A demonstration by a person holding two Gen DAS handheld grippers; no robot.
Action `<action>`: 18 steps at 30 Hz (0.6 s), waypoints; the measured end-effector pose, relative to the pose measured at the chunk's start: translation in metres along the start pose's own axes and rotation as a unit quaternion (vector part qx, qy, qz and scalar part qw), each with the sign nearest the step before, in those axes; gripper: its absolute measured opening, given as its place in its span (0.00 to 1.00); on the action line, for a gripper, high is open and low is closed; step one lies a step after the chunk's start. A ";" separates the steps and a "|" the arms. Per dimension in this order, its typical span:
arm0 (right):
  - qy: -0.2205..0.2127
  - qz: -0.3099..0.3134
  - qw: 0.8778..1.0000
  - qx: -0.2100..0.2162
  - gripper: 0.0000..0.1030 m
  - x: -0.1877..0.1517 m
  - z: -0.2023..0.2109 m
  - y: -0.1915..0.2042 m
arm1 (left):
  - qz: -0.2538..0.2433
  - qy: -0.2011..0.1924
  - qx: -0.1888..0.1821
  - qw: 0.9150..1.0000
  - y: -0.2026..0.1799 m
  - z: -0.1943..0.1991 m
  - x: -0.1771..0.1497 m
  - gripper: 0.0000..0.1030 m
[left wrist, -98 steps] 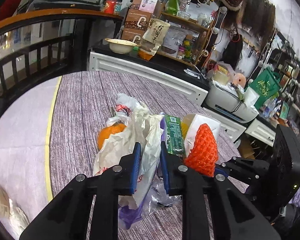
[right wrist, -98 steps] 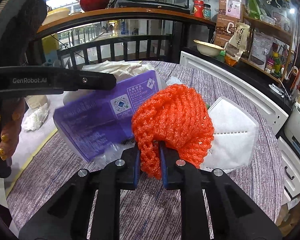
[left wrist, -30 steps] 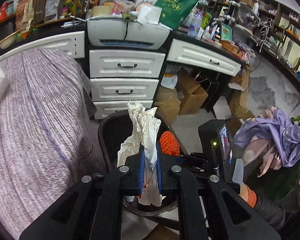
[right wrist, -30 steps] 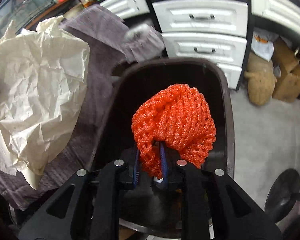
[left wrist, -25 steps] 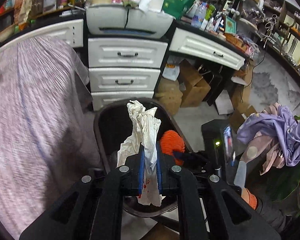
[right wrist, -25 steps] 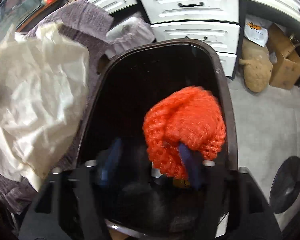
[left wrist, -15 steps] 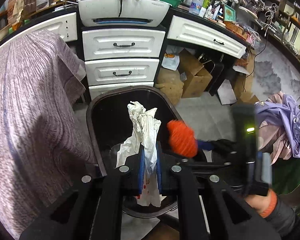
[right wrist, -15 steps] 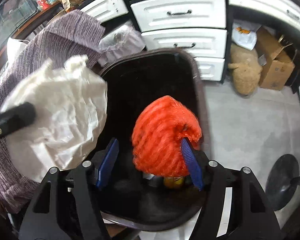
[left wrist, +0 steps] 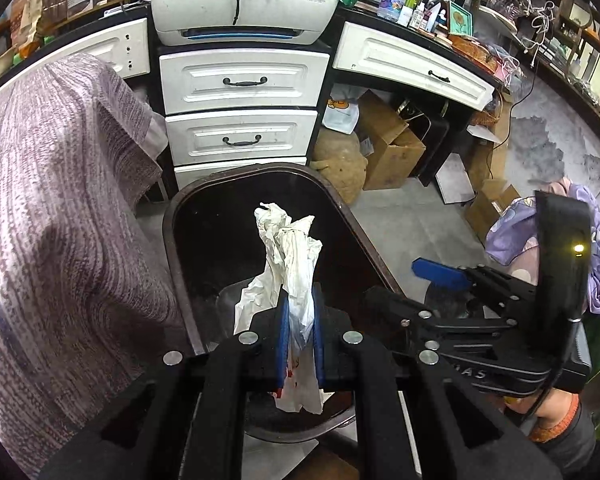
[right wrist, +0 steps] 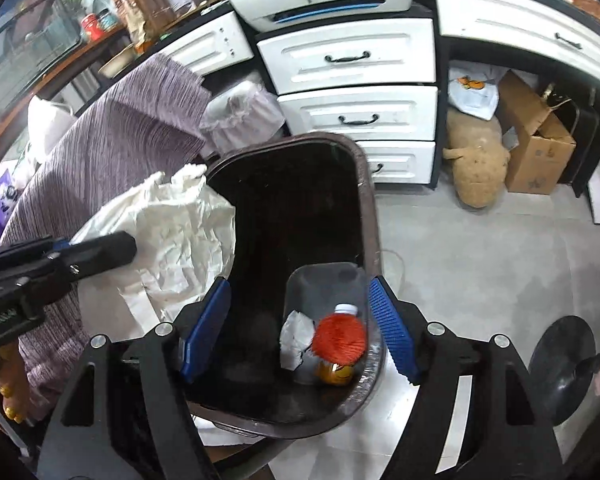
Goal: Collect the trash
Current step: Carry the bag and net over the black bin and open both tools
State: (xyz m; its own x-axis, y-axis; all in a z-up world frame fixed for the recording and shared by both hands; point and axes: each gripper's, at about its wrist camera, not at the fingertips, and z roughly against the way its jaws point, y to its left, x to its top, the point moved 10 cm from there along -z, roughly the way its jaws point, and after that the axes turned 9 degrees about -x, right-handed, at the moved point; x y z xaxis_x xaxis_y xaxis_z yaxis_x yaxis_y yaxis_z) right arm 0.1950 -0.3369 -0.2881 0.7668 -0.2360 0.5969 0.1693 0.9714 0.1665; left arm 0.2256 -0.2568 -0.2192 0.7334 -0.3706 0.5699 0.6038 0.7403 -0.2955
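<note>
left tool (left wrist: 298, 330) is clamping crumpled paper (left wrist: 288, 264) over the bin (left wrist: 180, 248); right tool (right wrist: 296, 330) is opening, empty. released near the rim, that paper is risking catching there or spilling onto the floor.

left gripper (left wrist: 299, 334) jaws clamp crumpled paper (left wrist: 290, 264) | above trash bin (left wrist: 188, 196)

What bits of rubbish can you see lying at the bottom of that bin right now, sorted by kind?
Orange foam net: 1
Bottle with white cap: 1
Crumpled white paper: 1
Total in the trash bin: 3
</note>
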 end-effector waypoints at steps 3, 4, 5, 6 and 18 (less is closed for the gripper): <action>-0.008 -0.008 1.000 -0.015 0.70 0.001 0.005 -0.009 | -0.004 0.006 0.002 1.000 -0.002 -0.008 -0.002 0.10; -0.011 -0.009 1.000 -0.018 0.70 0.001 0.007 -0.011 | -0.005 0.008 0.002 1.000 -0.002 -0.011 -0.002 0.10; -0.014 -0.010 1.000 -0.022 0.70 0.001 0.009 -0.013 | -0.006 0.012 0.003 1.000 -0.002 -0.015 -0.002 0.10; -0.017 -0.013 0.999 -0.027 0.70 0.002 0.011 -0.017 | -0.005 0.015 0.002 1.000 -0.002 -0.017 -0.002 0.10; -0.057 -0.054 0.994 -0.070 0.77 0.014 0.030 -0.042 | -0.018 0.013 -0.002 1.000 -0.010 -0.011 -0.003 0.64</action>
State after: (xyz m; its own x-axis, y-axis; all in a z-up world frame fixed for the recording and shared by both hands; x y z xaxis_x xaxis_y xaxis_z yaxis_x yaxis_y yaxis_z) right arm 0.1801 -0.3816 -0.2635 0.6653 -0.3335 0.6680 0.3379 0.9323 0.1290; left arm 0.2201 -0.2692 -0.2261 0.7194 -0.4114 0.5596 0.6310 0.7238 -0.2791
